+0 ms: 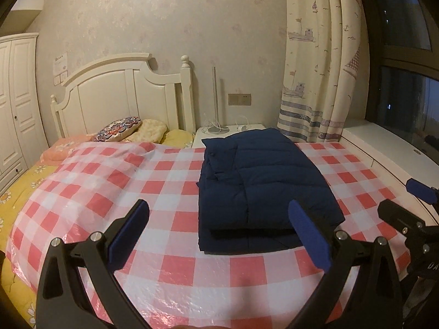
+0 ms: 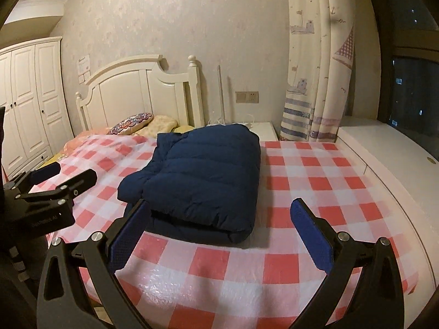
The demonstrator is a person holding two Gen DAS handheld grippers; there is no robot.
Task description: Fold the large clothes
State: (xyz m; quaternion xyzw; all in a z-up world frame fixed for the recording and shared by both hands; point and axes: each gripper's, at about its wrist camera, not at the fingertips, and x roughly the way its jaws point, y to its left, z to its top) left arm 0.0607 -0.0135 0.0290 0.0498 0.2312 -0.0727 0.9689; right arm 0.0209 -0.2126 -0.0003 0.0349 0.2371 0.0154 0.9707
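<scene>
A navy quilted jacket (image 1: pixel 260 183) lies folded into a neat rectangle on the red-and-white checked sheet (image 1: pixel 137 181) that covers the bed. My left gripper (image 1: pixel 219 233) hovers open above the sheet, just short of the jacket's near edge, holding nothing. The right gripper shows at the right edge of the left wrist view (image 1: pixel 411 205). In the right wrist view the folded jacket (image 2: pixel 203 175) lies ahead and slightly left. My right gripper (image 2: pixel 219 233) is open and empty near its front edge, and the left gripper (image 2: pixel 63 175) sits open at the far left.
White headboard (image 1: pixel 123 96) and pillows (image 1: pixel 120 131) stand at the bed's far end. A white nightstand (image 1: pixel 236 131) with a lamp and cables stands behind the jacket. Patterned curtains (image 1: pixel 315 82) and a white window ledge (image 1: pixel 384 148) run along the right. A white wardrobe (image 1: pixel 13 109) stands left.
</scene>
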